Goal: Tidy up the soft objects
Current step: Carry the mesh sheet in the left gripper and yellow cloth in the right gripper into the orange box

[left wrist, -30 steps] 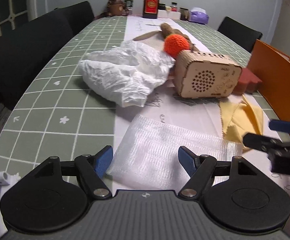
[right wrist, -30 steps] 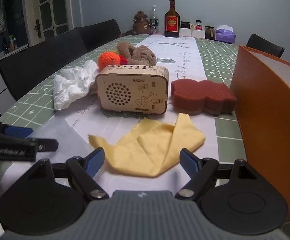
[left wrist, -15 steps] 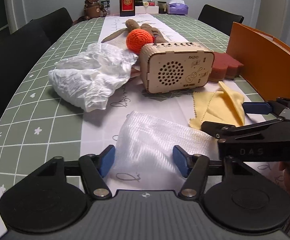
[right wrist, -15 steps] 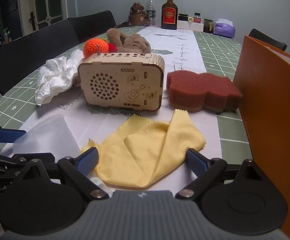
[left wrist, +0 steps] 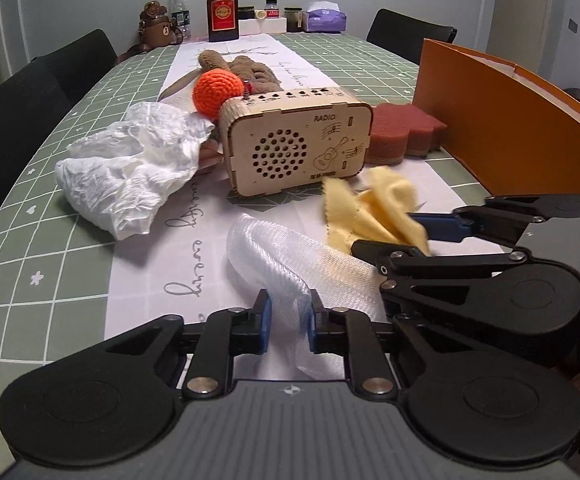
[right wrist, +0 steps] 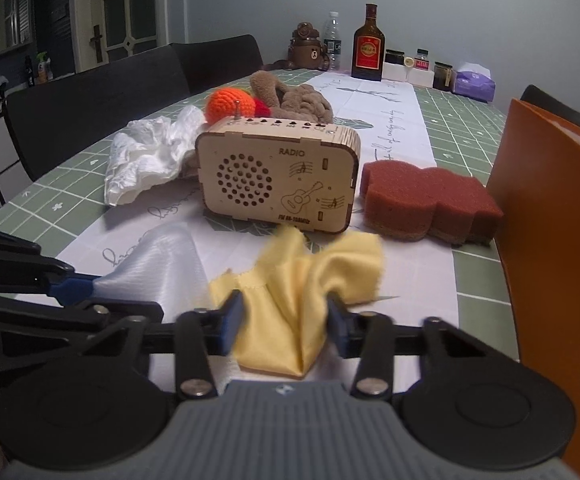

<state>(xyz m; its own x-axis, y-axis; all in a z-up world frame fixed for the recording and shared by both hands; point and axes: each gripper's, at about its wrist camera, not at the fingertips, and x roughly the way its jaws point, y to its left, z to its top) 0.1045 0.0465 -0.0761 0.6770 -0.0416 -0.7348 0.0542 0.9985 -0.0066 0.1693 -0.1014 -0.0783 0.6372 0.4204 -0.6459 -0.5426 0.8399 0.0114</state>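
- Now, at my far left lies the crumpled white plastic bag [left wrist: 129,168] on the green checked tablecloth [left wrist: 49,248], open cloth around it.
- My left gripper [left wrist: 285,320] has just been closing and pinches the sheer white mesh fabric [left wrist: 290,264].
- Behind, the wooden box [left wrist: 298,140] reads "RADIO".
- My right gripper [right wrist: 285,320] has just been closing, bunching the yellow cloth [right wrist: 298,280] between its pads.
- Rightmost, the upright orange folder [right wrist: 550,216] blocks that edge.

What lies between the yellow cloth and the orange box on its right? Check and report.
Nothing visible. The right hand-held gripper is pinching the yellow cloth, having just closed on it. Only bare table runner separates it from the orange box; the red sponge sits farther back.
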